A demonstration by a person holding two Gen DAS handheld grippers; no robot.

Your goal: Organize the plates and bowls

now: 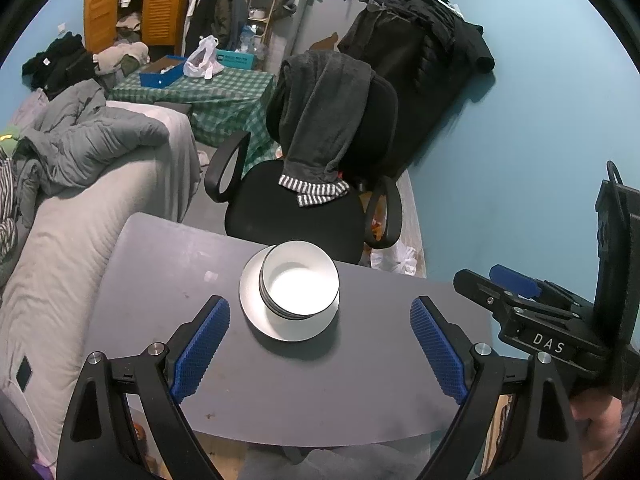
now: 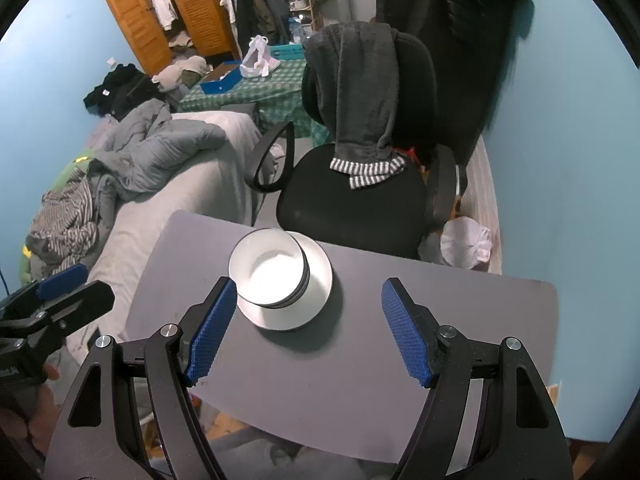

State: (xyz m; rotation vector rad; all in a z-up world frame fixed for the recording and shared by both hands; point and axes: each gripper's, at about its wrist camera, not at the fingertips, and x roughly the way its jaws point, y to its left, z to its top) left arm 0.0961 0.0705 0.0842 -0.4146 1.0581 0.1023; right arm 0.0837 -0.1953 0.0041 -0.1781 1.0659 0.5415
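A stack of white bowls (image 1: 299, 280) with dark rims sits on a white plate (image 1: 256, 316) near the far edge of the grey table (image 1: 168, 280). My left gripper (image 1: 320, 312) hovers above the table just in front of the plate, jaws wide apart with nothing between them. In the right wrist view the same bowls (image 2: 269, 269) rest on the plate (image 2: 316, 300). My right gripper (image 2: 310, 292) stands open above the table (image 2: 460, 320), its left pad (image 2: 210, 336) close to the plate's near-left rim without touching it.
A black office chair (image 1: 296, 208) draped with a dark garment stands right behind the table's far edge. A bed (image 1: 72, 248) with grey bedding runs along the left. The blue wall (image 1: 520, 160) is on the right. My right gripper (image 1: 516, 292) shows at the left wrist view's right edge.
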